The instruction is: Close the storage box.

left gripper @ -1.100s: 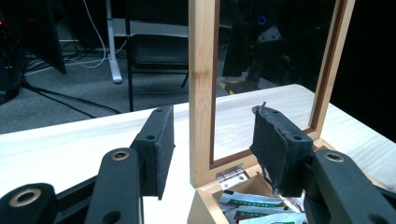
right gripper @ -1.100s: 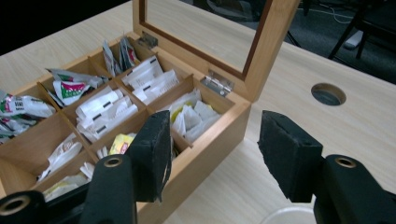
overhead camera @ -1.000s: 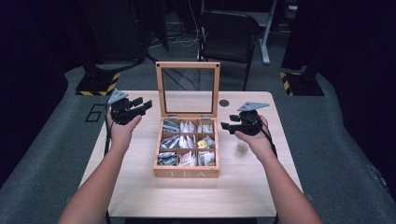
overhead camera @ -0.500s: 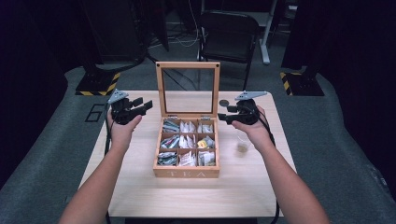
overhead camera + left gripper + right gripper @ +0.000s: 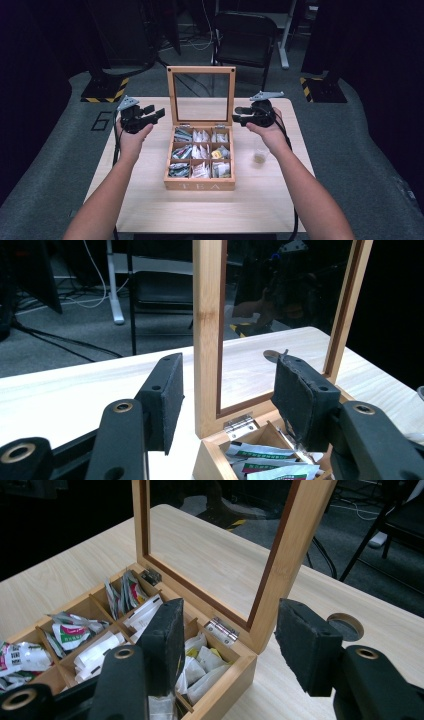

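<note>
lid [image 5: 201,95]: stiff wood frame, glass pane, fragile, hinged | hold: side rails | left tool [image 5: 156,113]: apart, empty, just opening | right tool [image 5: 238,115]: apart, empty | tea box [image 5: 200,186]

Tea box [image 5: 200,185] light wood – grippers black – table [image 5: 150,205] pale

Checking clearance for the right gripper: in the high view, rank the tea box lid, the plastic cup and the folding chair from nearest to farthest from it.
From the right gripper:
1. Tea box lid, upright, just beside the jaws.
2. Plastic cup, on the table under the wrist.
3. Folding chair, on the floor beyond the table.
</note>
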